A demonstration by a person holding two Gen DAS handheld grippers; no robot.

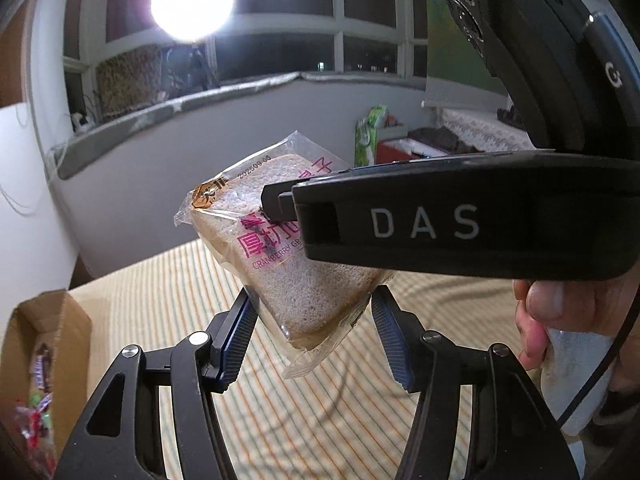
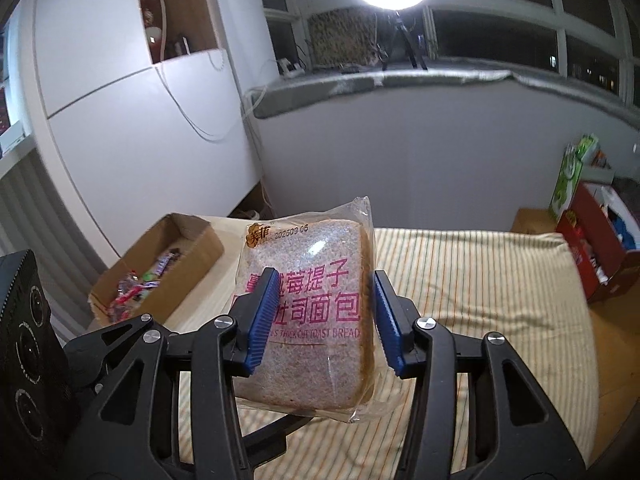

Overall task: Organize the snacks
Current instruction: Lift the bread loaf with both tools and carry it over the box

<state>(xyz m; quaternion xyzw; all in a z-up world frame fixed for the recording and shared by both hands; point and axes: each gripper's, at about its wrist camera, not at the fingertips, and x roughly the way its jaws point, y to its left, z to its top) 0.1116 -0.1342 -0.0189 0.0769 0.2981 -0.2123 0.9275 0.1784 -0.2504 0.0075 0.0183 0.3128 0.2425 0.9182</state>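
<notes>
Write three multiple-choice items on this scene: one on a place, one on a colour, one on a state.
1. In the right wrist view, where is the box from the bread?
A. left
B. right
C. under it

2. What colour are the pads of the right fingers?
A. red
B. blue
C. white

3. The right gripper is:
A. open and empty
B. shut on the bread
C. shut on a candy

Key:
1 A, the box sits at the left end of the cloth.
2 B, both ribbed pads are blue.
3 B, the pads press the bread's two sides.
</notes>
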